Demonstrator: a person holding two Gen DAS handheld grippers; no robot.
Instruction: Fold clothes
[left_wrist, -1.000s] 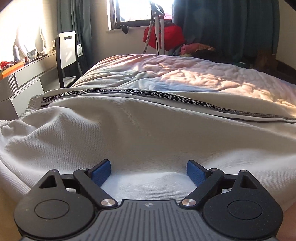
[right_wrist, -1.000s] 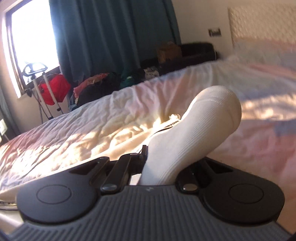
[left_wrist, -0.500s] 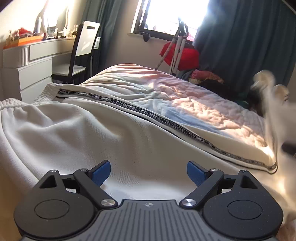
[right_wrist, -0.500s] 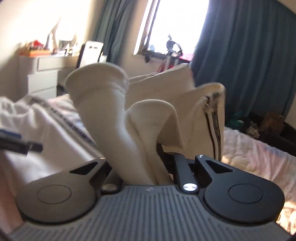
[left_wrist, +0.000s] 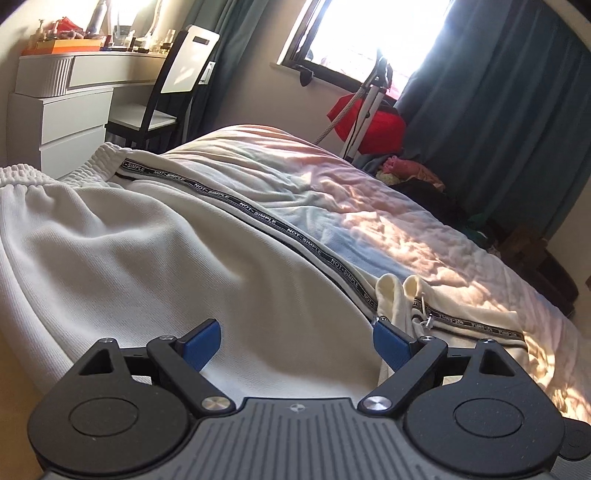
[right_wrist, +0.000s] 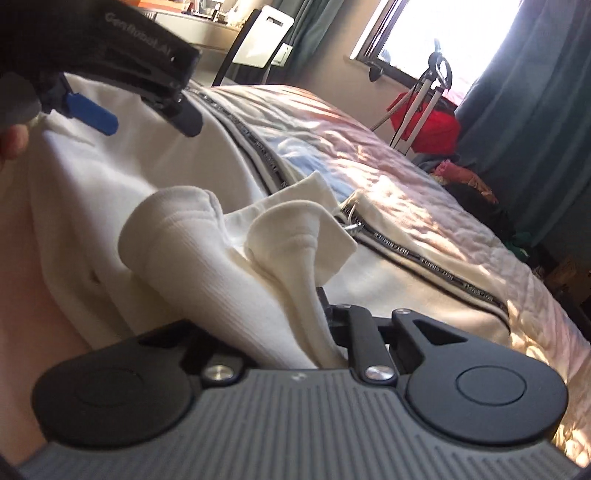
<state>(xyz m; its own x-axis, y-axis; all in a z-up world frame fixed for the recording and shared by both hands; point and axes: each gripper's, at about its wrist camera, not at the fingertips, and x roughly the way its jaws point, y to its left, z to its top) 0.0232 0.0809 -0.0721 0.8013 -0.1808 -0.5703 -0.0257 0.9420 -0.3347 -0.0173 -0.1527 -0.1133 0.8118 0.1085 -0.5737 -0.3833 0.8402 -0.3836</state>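
White ribbed track pants lie spread across the bed, half folded. Right gripper pinches both cuffs over the thigh; its jaws have just been easing apart, so the cuffs may slip and skew. Left gripper hovers spread, holding nothing.

Your left gripper hangs over the white trousers with its blue pads spread wide and empty. Your right gripper, low beside the trousers' striped edge, has its jaws pinched on a bunched cuff of them, having just eased slightly apart.
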